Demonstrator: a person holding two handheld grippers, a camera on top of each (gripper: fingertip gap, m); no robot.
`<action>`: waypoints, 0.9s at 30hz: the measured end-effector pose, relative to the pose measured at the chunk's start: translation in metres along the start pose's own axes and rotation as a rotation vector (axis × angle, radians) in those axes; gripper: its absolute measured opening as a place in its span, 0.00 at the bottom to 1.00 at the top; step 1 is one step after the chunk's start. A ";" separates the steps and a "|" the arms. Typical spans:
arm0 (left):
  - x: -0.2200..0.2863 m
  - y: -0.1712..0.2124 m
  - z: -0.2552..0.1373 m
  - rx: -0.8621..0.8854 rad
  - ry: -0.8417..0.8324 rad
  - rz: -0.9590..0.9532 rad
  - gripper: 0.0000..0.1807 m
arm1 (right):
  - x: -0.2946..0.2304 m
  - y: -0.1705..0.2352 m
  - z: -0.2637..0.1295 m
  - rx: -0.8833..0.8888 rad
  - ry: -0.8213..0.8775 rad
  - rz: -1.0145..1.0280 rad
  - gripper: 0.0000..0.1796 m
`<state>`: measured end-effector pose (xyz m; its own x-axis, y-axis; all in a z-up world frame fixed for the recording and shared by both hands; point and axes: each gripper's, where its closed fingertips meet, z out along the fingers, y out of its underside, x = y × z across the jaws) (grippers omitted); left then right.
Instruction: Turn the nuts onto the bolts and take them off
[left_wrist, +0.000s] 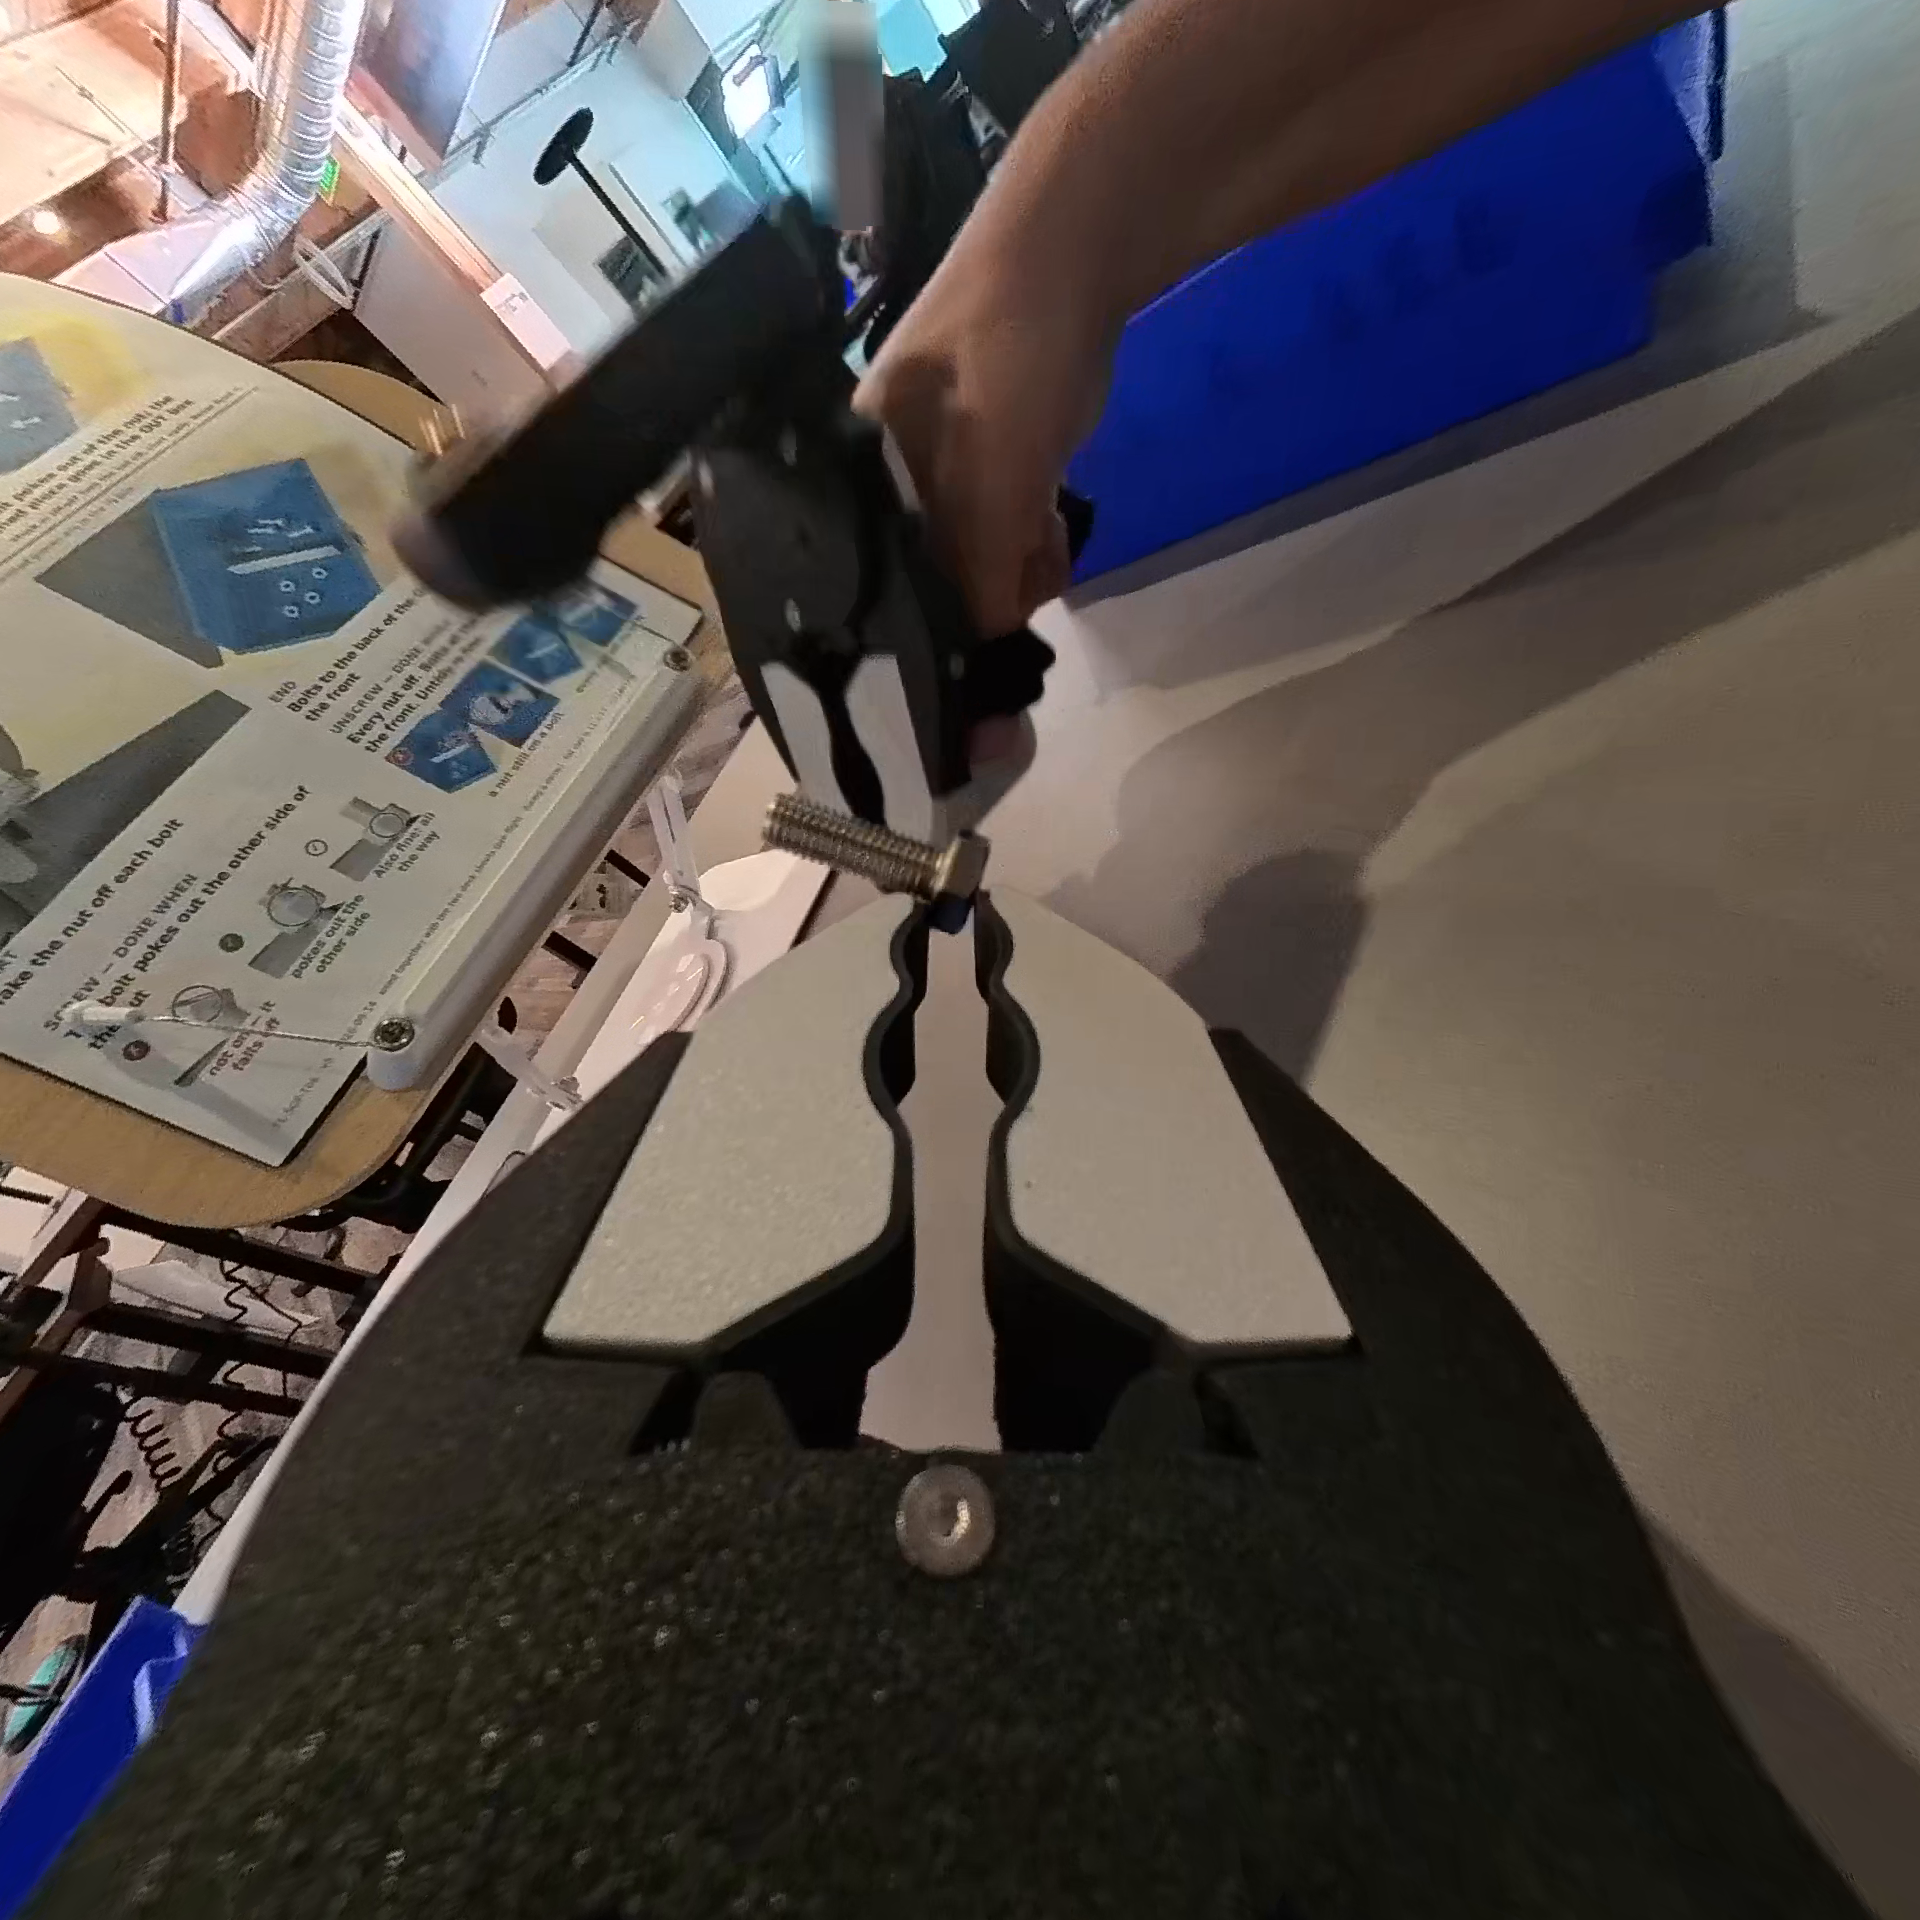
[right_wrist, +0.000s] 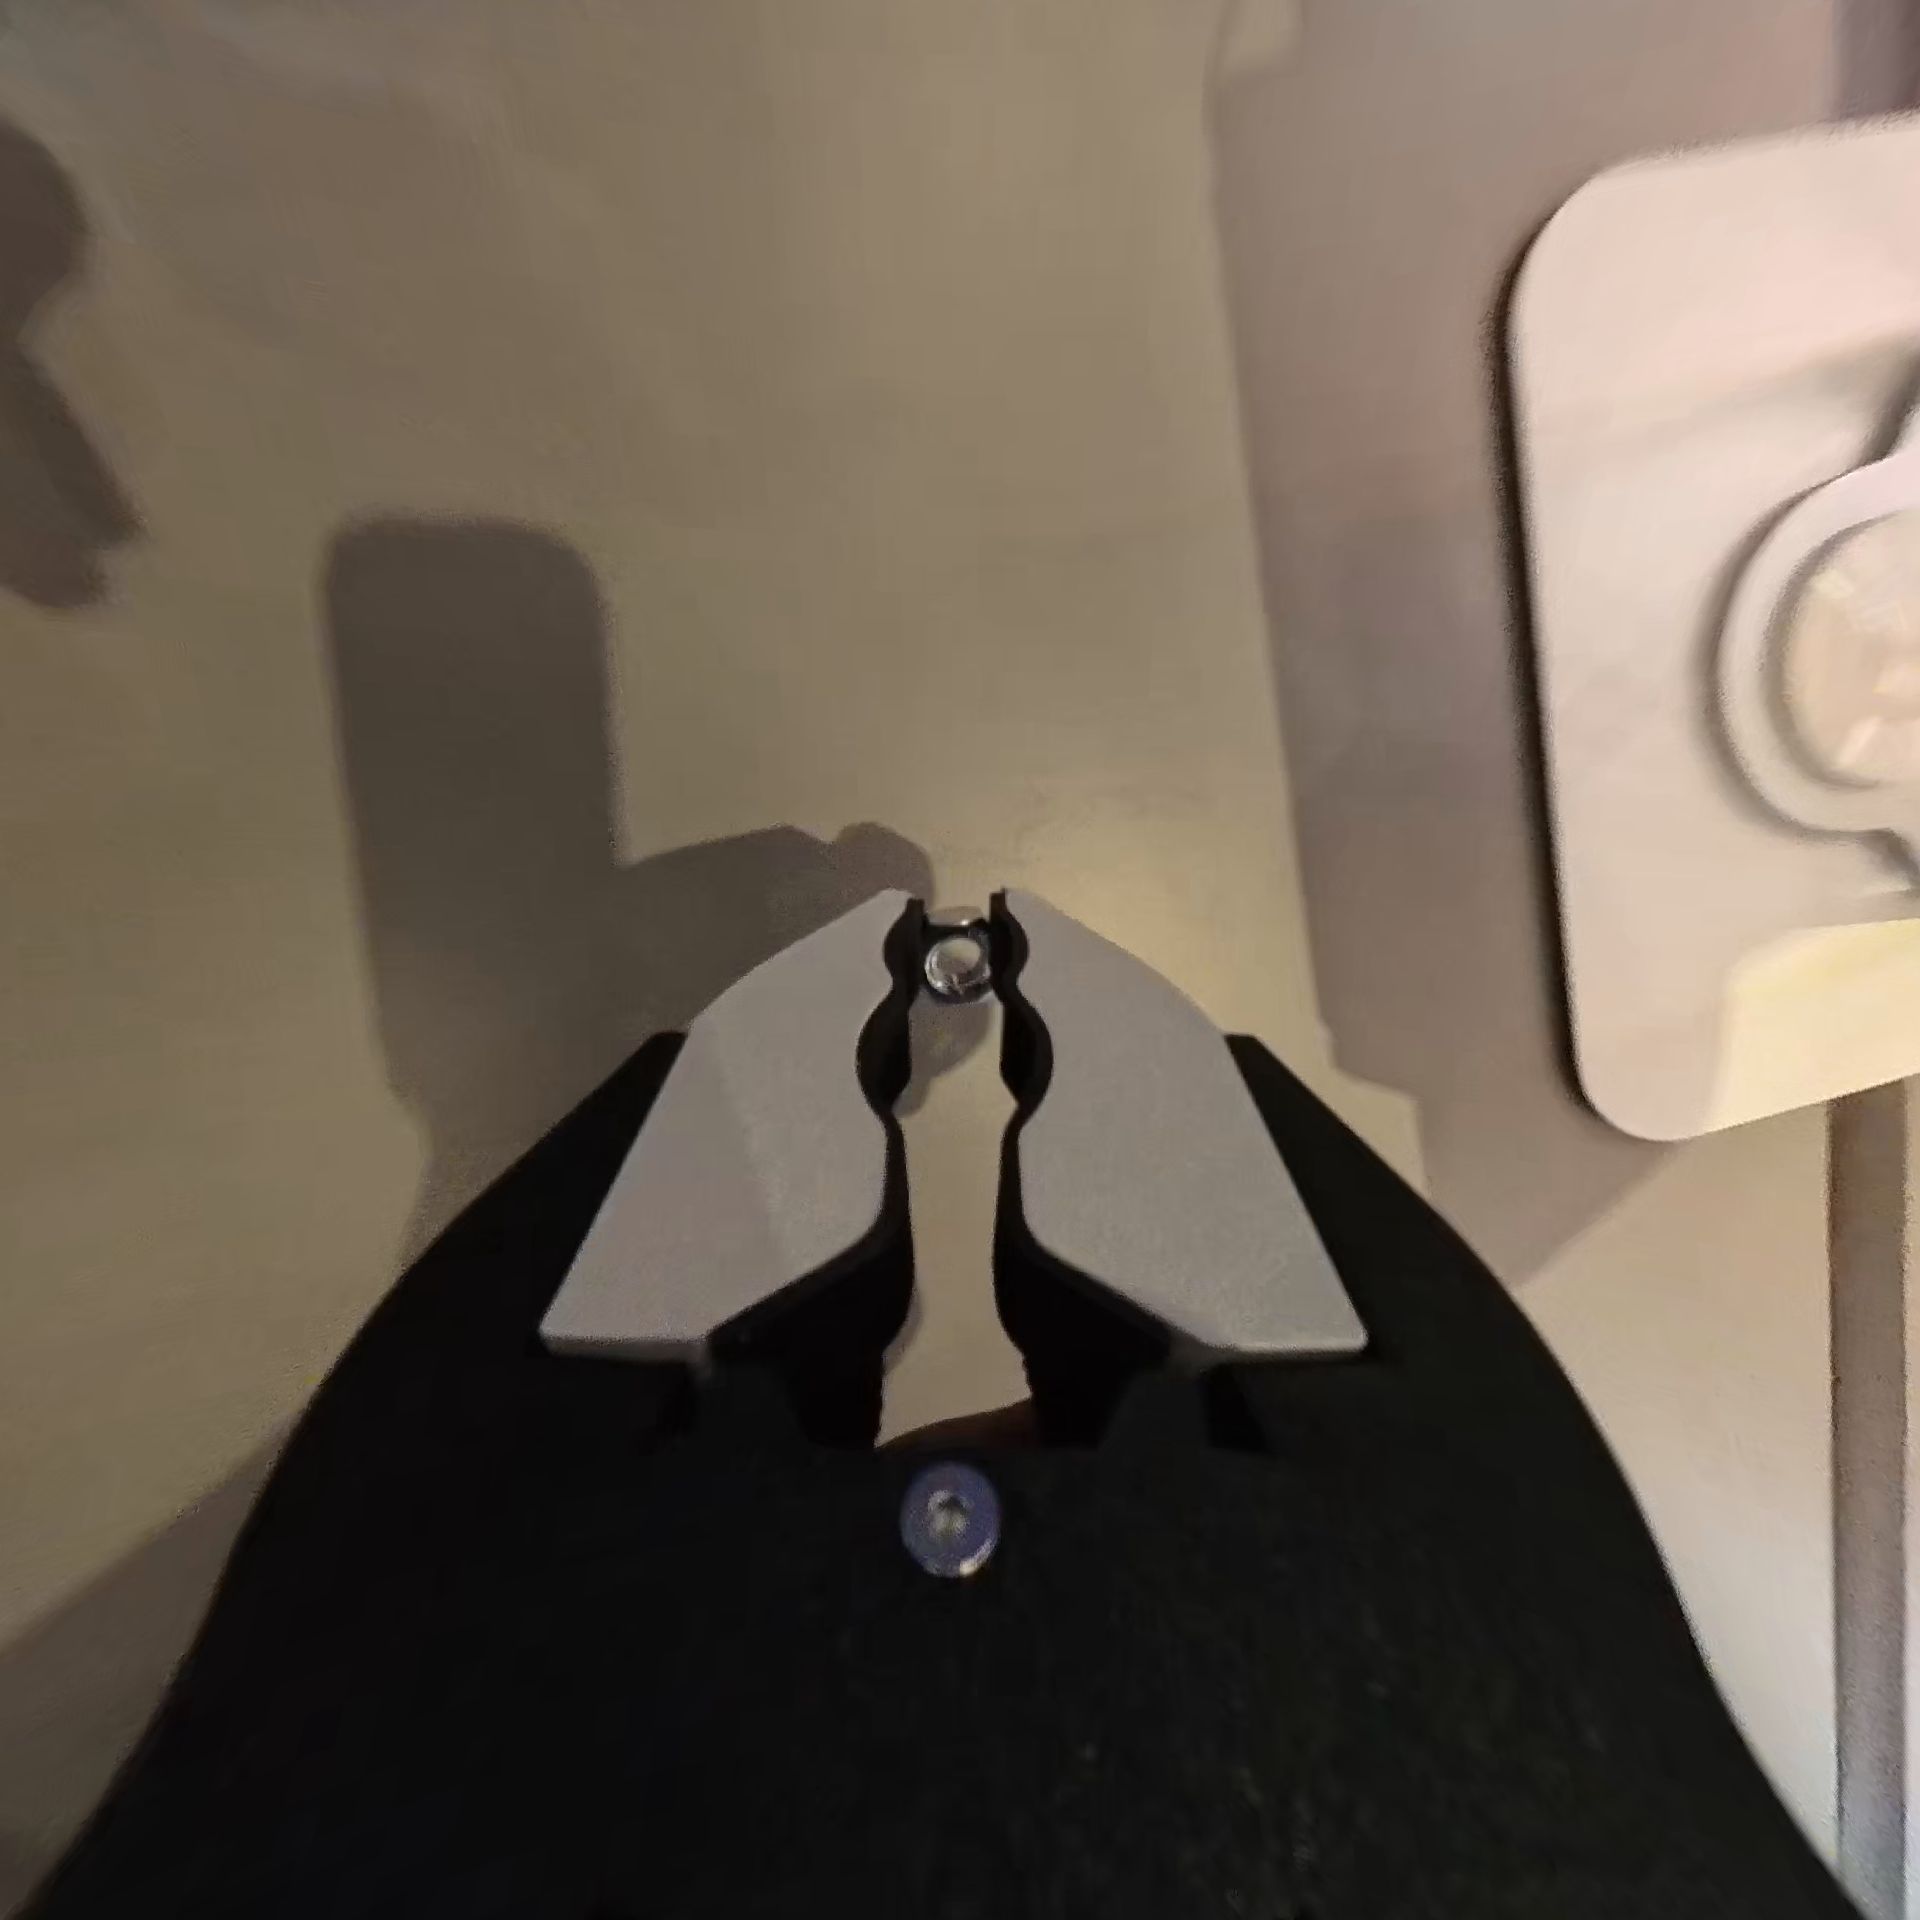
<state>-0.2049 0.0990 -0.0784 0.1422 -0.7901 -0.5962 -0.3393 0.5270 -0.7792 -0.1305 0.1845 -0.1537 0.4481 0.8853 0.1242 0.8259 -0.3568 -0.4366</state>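
Note:
In the left wrist view my left gripper (left_wrist: 951, 914) is shut on the hex head of a silver bolt (left_wrist: 852, 840). The bolt is held above the white table (left_wrist: 1558, 935), and its threaded shaft points left. The right gripper (left_wrist: 873, 802), held by a hand (left_wrist: 966, 416), hangs tip down just above the bolt's shaft. In the right wrist view my right gripper (right_wrist: 954, 935) is shut on a small silver nut (right_wrist: 952, 977) at its fingertips, with the pale table (right_wrist: 727, 416) below. The bolt does not show in that view.
An instruction board (left_wrist: 312, 810) lies on a round wooden top at the left. A blue bin (left_wrist: 1351, 343) stands at the back right, and another blue edge (left_wrist: 83, 1714) shows at the lower left. A white mount (right_wrist: 1683, 644) sits to the right of the right gripper. My hands' fingertips stand some 15 centimetres from each other.

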 end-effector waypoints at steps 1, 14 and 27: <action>0.000 0.000 0.000 0.001 0.000 -0.001 0.04 | -0.003 -0.007 -0.013 0.064 0.010 0.003 0.06; 0.015 -0.010 0.000 0.034 0.080 -0.016 0.04 | -0.106 -0.011 -0.139 0.880 0.043 0.101 0.06; 0.062 -0.042 -0.011 0.165 0.310 0.014 0.04 | -0.120 -0.017 -0.139 0.619 -0.288 -0.029 0.05</action>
<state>-0.1919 0.0241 -0.0802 -0.1590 -0.8265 -0.5401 -0.1810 0.5621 -0.8070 -0.1510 0.0425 -0.0371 0.2489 0.9666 -0.0614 0.4502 -0.1716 -0.8763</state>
